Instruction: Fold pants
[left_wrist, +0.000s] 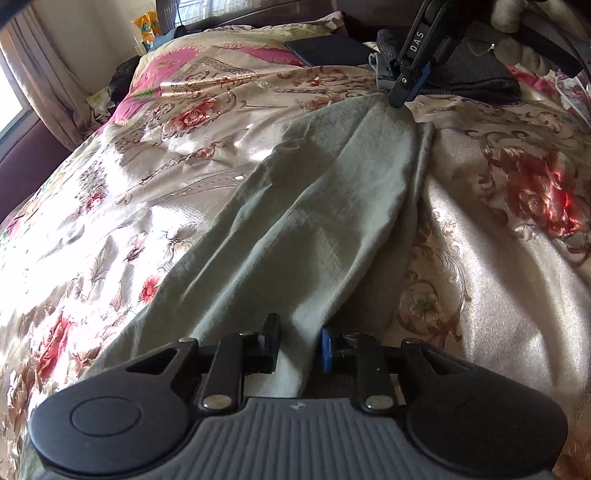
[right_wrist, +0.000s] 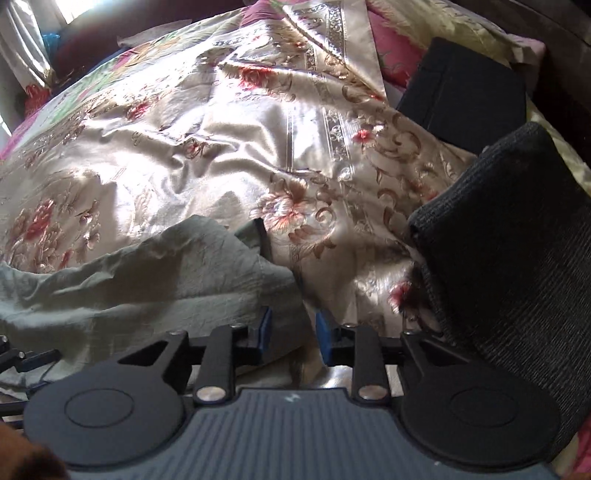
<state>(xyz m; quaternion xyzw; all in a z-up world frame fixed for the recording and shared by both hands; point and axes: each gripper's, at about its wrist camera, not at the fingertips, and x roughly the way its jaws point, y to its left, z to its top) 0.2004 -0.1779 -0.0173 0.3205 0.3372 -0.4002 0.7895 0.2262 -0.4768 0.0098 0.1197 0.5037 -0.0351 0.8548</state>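
Grey-green pants (left_wrist: 314, 206) lie stretched out along a floral satin bedspread (left_wrist: 147, 177). My left gripper (left_wrist: 298, 347) has its jaws a little apart with the near end of the pants between them. My right gripper (left_wrist: 400, 94) shows at the far end of the pants, its tips down at the cloth's corner. In the right wrist view the right gripper (right_wrist: 293, 332) stands open, with the pants' edge (right_wrist: 166, 280) lying by its left finger and bedspread (right_wrist: 221, 147) beyond.
A folded dark ribbed garment (right_wrist: 517, 258) lies to the right of the right gripper. A folded black garment (right_wrist: 465, 92) sits farther back near the pillows (left_wrist: 258, 40). A curtain (left_wrist: 48, 74) hangs at the bed's far left.
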